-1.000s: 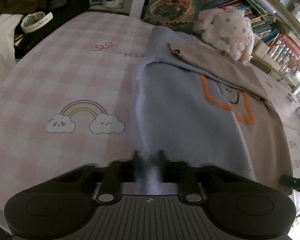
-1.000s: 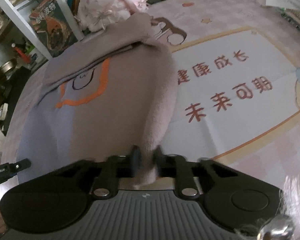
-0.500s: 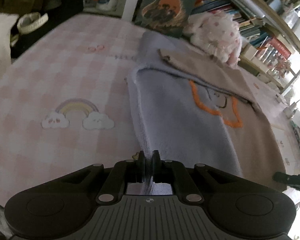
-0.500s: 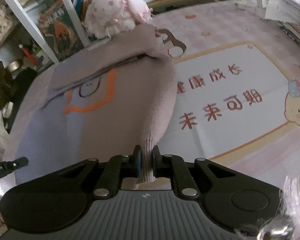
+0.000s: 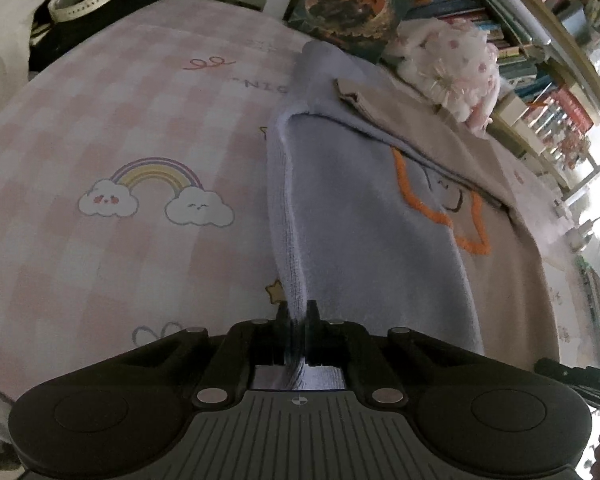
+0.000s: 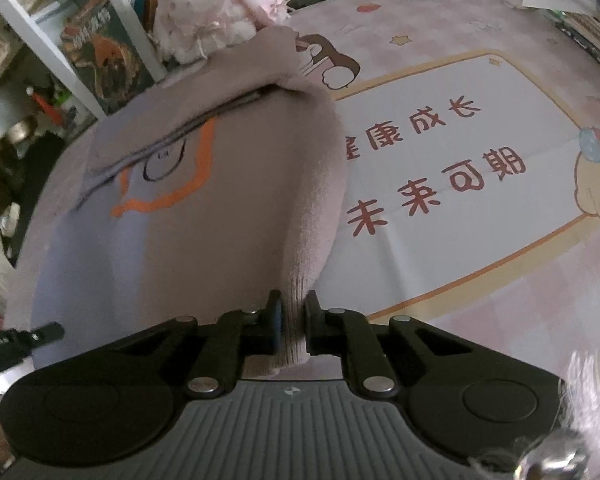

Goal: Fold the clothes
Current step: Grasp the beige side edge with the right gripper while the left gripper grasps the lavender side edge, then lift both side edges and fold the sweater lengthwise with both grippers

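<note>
sweater [image 5: 372,240] hem hidden between tongs; bookshelf [image 5: 540,60] blurred.

The sweater [image 5: 364,216] is lying on the mat [image 5: 100,128]. The plush toy [image 5: 452,60] is sitting just behind the sweater, with the bookshelf [image 5: 540,40] standing behind the sweater.

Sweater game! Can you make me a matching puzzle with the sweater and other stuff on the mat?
Things:
1. sweater
2. plush toy
3. rainbow
4. left gripper

Places or states:
A. printed on the mat between two clouds
B. shut on the lilac hem
C. half lilac, half beige
D. beside the bookshelf, beyond the sweater

Pairs: 1-C, 2-D, 3-A, 4-B
</note>
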Available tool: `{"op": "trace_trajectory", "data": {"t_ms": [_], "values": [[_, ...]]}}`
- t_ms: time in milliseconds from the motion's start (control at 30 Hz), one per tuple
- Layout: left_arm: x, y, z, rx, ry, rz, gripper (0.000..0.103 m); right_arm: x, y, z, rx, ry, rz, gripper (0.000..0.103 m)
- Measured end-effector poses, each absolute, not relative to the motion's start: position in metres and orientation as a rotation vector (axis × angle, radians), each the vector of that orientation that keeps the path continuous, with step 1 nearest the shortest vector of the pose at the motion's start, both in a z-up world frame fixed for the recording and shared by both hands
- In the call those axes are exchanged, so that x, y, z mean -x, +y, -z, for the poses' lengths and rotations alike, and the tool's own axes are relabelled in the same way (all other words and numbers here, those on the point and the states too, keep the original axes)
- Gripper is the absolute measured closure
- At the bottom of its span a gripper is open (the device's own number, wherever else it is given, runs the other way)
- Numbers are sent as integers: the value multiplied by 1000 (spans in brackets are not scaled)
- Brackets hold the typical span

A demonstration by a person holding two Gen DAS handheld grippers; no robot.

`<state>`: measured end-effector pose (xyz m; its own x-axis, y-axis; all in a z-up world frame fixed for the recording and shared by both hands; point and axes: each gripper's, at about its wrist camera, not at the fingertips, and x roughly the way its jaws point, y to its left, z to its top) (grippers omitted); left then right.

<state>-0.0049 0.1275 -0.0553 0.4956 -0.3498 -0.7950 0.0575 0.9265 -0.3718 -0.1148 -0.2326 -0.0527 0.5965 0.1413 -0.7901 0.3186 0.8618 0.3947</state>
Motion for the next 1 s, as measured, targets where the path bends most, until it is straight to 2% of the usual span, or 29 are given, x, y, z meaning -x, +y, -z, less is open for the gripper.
{"op": "trace_trajectory", "data": {"t_ms": [800, 1000], "values": [[110, 124, 53, 523, 1059, 236, 99, 221, -272, 46, -642, 982, 14, 94], [102, 137, 36, 852, 954, 316, 99, 230, -290, 24, -766, 873, -25, 94]]}}
